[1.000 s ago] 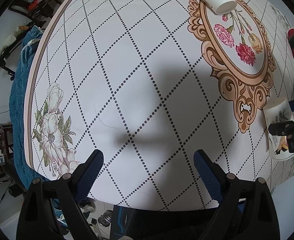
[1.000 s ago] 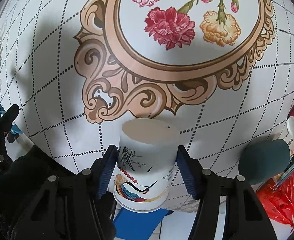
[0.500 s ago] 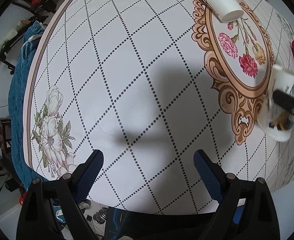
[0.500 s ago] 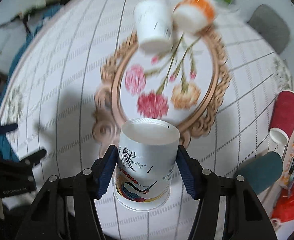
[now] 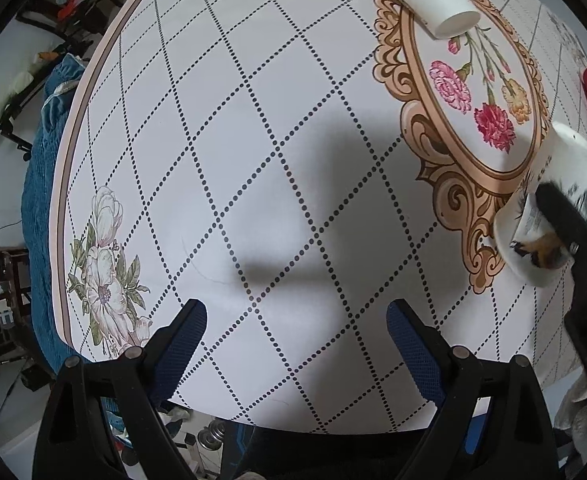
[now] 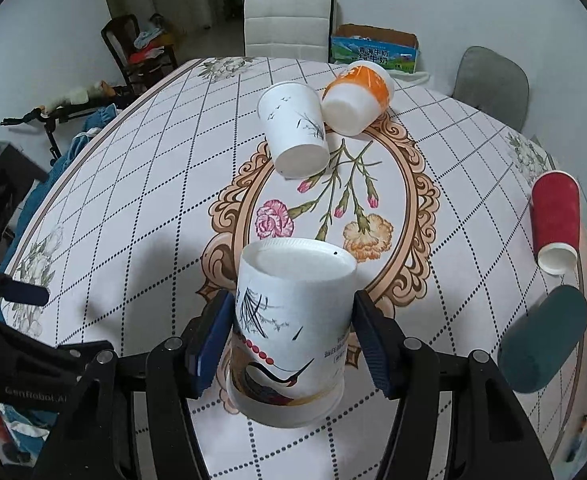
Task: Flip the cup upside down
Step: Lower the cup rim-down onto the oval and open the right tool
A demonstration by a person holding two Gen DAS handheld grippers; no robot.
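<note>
My right gripper (image 6: 291, 334) pinches the paper cup (image 6: 293, 320) at mid-wall, 6 o'clock; light, crushable; left gripper (image 5: 296, 344) gapes, empty.

The cup (image 6: 293, 320) sits between the two fingers of the right gripper (image 6: 291, 338), base uppermost and rim lowermost, above the near edge of the table (image 6: 141, 184). Beyond it, two cups lie on their sides touching each other at the far end of the central medallion (image 6: 417, 208): the bird-print cup (image 6: 293, 128) on the left, the banded cup (image 6: 357, 96) on the right. A ribbed cup (image 6: 553, 220) lies on its side at the right edge, and the left gripper (image 5: 295, 344) hangs over the table's left part, well apart from all cups.
</note>
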